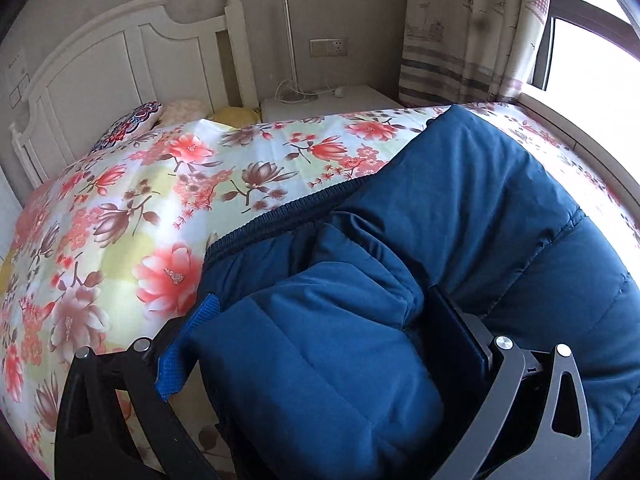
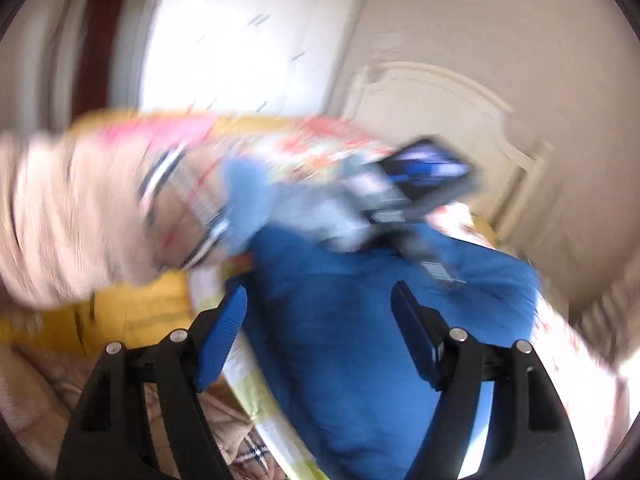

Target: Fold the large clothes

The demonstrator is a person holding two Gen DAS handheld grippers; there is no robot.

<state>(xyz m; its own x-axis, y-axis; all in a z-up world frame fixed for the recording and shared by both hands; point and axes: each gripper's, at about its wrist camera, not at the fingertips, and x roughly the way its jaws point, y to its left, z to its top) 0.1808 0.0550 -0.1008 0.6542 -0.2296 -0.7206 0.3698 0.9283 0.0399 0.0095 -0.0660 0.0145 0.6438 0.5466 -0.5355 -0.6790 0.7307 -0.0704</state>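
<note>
A large navy padded jacket lies on the floral bedspread. A thick padded fold of it bulges between the fingers of my left gripper, which is closed onto that fold. In the blurred right wrist view the same jacket lies below my right gripper, whose blue-padded fingers stand wide apart with nothing between them. Beyond it I see the other hand in a blue glove holding the left gripper's body.
A white headboard, pillows and a white nightstand stand at the bed's head. A curtain and window are at the right. In the right wrist view, a yellow cover and beige bedding lie left.
</note>
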